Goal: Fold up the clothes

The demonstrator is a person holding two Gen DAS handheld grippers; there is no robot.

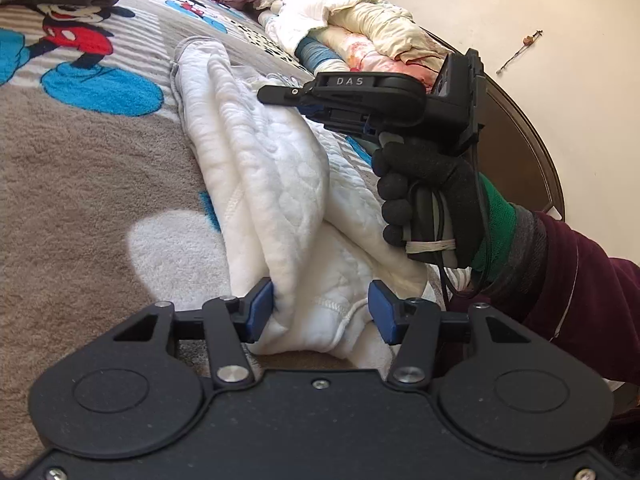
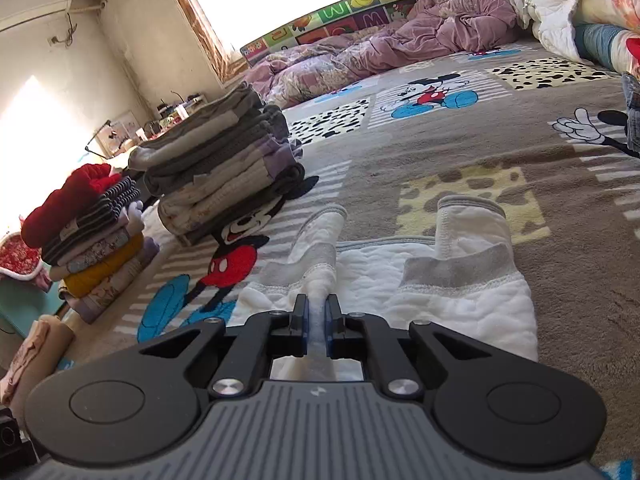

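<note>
Right claw pinches a raised fold of the white quilted garment lying on the bed blanket. Left claw half spread, garment bulk between pads, contact unclear. Near hem hidden. Two folded stacks far left.

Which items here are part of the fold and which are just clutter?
In the job:
- white quilted garment
- right gripper, shut on a pinch of it
- left gripper, garment bunched between its fingers

Lying about:
- folded stacks
- purple duvet
- cartoon-mouse blanket
- bedding pile
</note>
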